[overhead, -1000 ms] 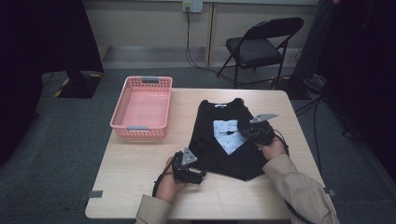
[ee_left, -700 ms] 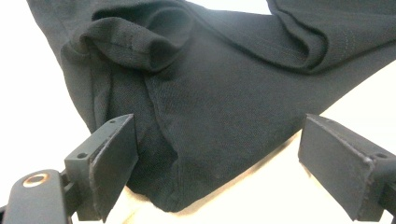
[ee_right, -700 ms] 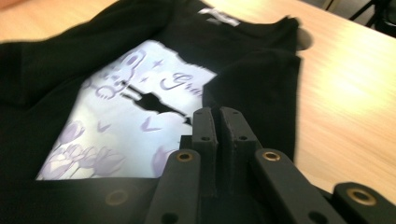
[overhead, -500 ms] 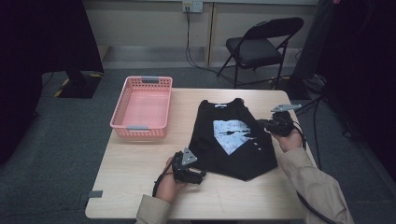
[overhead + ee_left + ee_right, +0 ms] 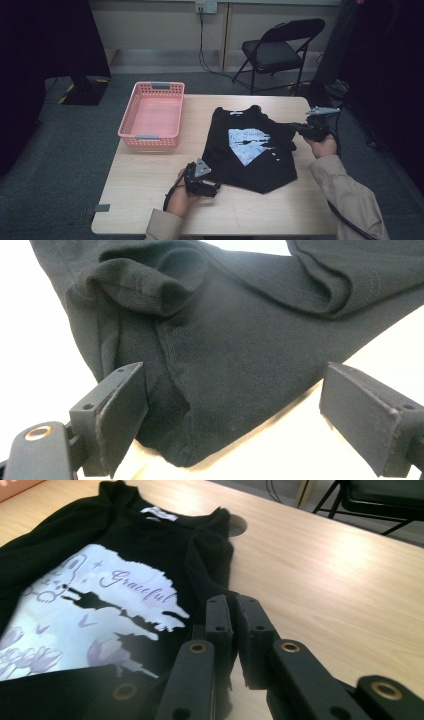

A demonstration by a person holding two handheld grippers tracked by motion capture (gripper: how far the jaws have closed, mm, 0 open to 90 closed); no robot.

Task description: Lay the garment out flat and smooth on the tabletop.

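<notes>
Starting at the left, the pink basket (image 5: 152, 116) sits on the tabletop (image 5: 150, 200) well apart from our work. Just right of it our left gripper (image 5: 202, 181) rests near the front edge with its jaws spread wide and nothing pinched; in the left gripper view the lower left corner of the black T-shirt (image 5: 250, 150) lies between them, dead ahead. The shirt lies print-up in the middle, its long axis running from collar at the far side to hem near us. At its right edge our right gripper (image 5: 300, 131) has its jaws closed on the right sleeve (image 5: 212, 572), with the fabric drawn out sideways toward it. We judge that the next fold turns on this: the sleeve lies right of the body, so it must travel leftward across the print.
</notes>
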